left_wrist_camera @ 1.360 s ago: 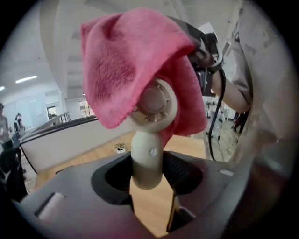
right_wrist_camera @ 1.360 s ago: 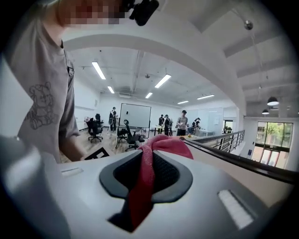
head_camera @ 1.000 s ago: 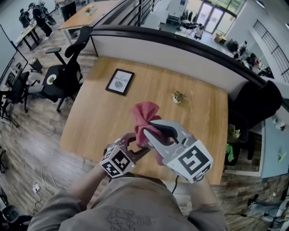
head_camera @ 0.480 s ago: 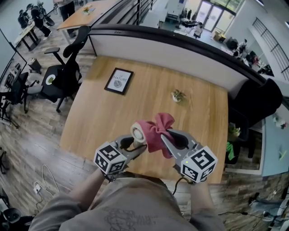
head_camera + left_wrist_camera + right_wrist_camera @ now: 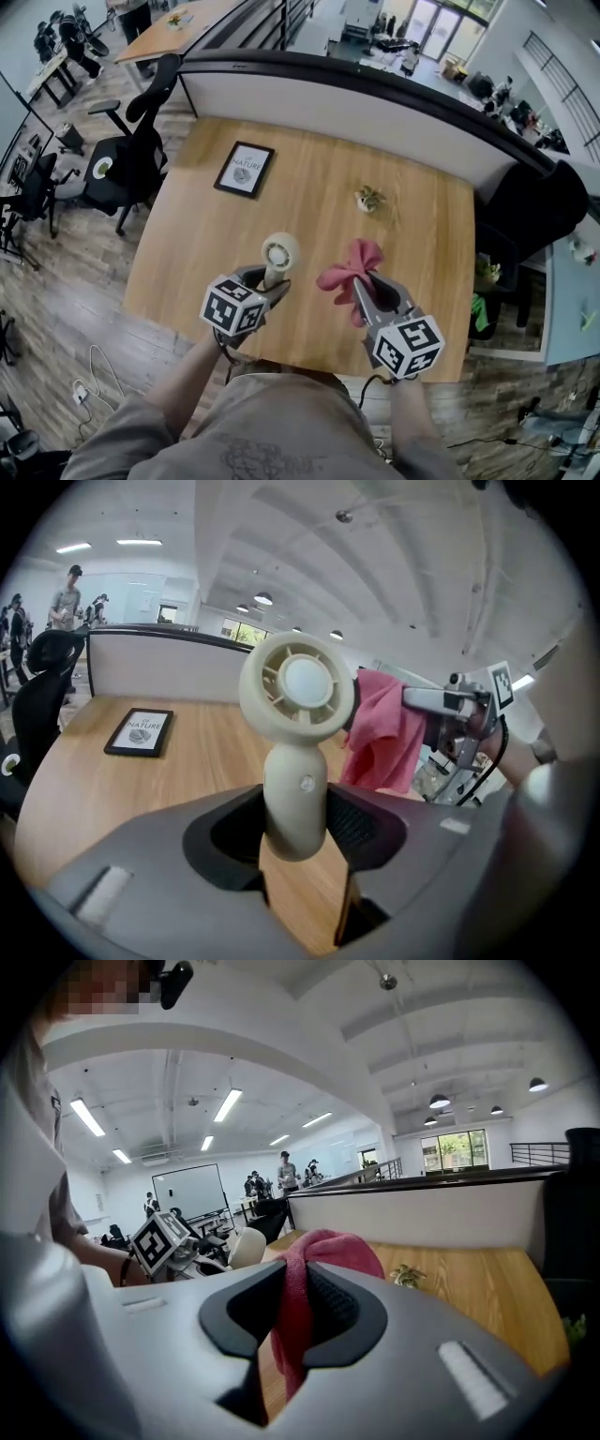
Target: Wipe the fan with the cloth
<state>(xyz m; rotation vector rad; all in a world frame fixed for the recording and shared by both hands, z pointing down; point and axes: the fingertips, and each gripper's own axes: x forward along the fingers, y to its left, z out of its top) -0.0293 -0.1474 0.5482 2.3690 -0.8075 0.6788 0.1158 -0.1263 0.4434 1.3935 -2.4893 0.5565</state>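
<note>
I'm working in an open-plan office: beyond my left claw (image 5: 269, 286) and right claw (image 5: 364, 281) a low partition (image 5: 356, 103) edges the wooden bench (image 5: 309, 197), swivel chairs (image 5: 136, 150) stand left of the left claw, and farther desks (image 5: 178, 28), a whiteboard (image 5: 189, 1190) and strip lights (image 5: 86, 1117) show past them.

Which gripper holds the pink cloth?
The right gripper: its jaws pinch the pink cloth, while the left gripper grips the cream fan by its handle.
</note>
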